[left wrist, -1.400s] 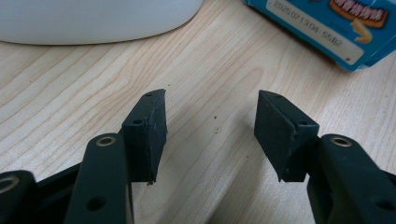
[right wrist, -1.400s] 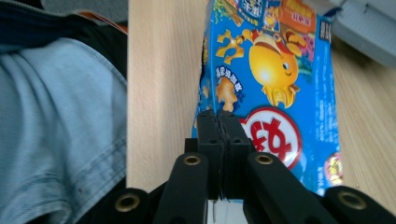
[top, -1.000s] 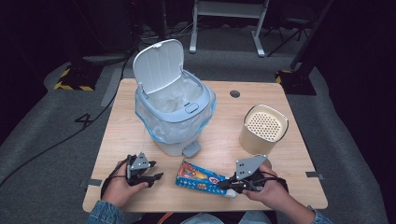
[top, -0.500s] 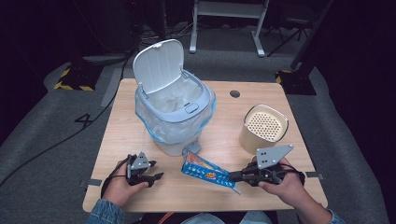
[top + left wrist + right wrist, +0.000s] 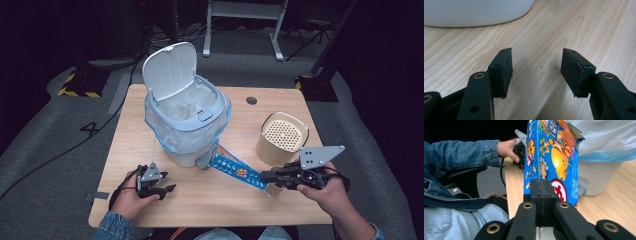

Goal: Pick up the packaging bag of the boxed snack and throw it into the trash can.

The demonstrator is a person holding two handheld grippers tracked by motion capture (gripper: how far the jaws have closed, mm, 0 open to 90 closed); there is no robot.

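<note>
While the right tool (image 5: 268, 176) stays clenched on the blue snack box (image 5: 235, 169), lift it clear above the bin (image 5: 186, 125) rim before releasing; the left tool (image 5: 536, 70) rests released on the counter (image 5: 210, 200).

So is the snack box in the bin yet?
Not yet. The bin already stands open with its liner in. The right tongs grip the blue snack box, lifted and slanting toward the bin. The left tongs rest open on the table. Dropping it in remains.
</note>
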